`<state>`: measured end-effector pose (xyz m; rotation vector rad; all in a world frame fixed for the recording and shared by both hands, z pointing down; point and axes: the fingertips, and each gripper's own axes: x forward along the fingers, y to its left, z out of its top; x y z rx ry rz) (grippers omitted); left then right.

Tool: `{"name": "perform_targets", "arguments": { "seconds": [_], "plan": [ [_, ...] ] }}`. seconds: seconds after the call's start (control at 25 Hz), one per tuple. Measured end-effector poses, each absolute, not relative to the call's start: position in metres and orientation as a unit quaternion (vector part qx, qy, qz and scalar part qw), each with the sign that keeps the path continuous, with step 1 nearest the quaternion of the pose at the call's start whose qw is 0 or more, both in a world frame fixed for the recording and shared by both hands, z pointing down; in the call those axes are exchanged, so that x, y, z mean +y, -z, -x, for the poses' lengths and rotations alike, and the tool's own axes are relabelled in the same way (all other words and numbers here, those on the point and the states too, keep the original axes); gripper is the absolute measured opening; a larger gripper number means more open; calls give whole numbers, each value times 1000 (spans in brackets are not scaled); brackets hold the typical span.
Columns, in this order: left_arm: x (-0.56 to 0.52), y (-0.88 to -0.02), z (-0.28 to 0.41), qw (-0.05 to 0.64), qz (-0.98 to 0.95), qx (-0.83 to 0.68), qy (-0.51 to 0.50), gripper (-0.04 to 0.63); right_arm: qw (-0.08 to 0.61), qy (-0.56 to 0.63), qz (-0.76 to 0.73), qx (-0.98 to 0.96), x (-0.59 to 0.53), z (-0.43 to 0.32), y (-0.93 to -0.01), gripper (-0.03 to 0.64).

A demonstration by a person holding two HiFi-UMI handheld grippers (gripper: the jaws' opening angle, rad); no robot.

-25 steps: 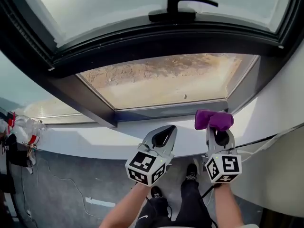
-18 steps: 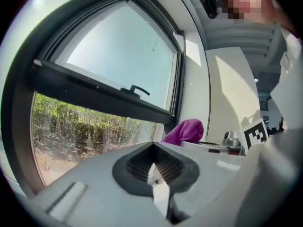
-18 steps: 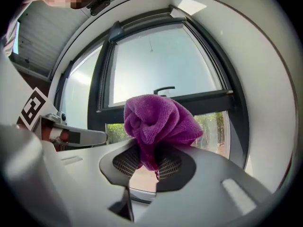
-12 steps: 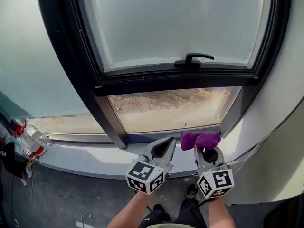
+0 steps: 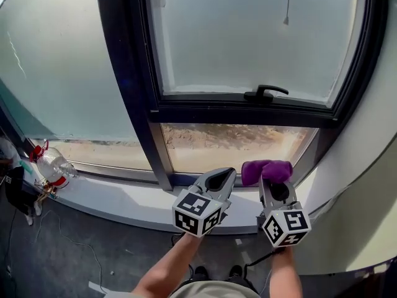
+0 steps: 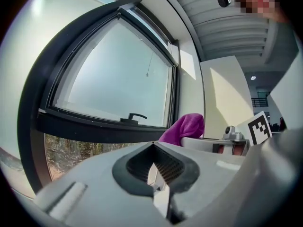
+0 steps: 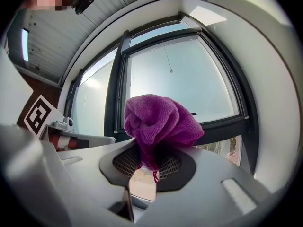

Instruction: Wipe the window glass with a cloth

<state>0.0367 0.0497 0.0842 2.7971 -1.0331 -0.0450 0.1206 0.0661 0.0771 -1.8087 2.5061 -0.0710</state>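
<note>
The window has a dark frame (image 5: 133, 73) and a frosted upper glass pane (image 5: 248, 36) with a black handle (image 5: 267, 94). Below that is a clear lower pane (image 5: 236, 146). A purple cloth (image 5: 267, 171) is bunched up in my right gripper (image 5: 273, 181), which is shut on it in front of the lower pane. In the right gripper view the cloth (image 7: 158, 119) covers the jaw tips. My left gripper (image 5: 221, 179) is just left of it, shut and empty. The left gripper view shows the cloth (image 6: 184, 126) to its right and the glass (image 6: 113, 84) ahead.
A white sill (image 5: 124, 197) runs below the window, with a clear bottle (image 5: 53, 166) with red parts at its left end. A second frosted pane (image 5: 56, 79) stands at the left. A white wall (image 5: 366, 166) closes the right side. A pull cord (image 5: 287, 5) hangs on the upper pane.
The head view has tilted upward, so more of the upper pane shows and the handle sits lower in the picture. Both grippers stay together by the sill, the cloth still in the right one.
</note>
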Motion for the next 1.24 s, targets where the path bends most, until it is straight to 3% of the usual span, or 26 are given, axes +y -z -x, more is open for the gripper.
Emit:
{"name": "perform_targets", "arguments": {
  "seconds": [1.24],
  "plan": [
    [75,-44,-81,69,-935,-347,19,0,48,32,558,828,83,-163,-41,101]
  ]
}}
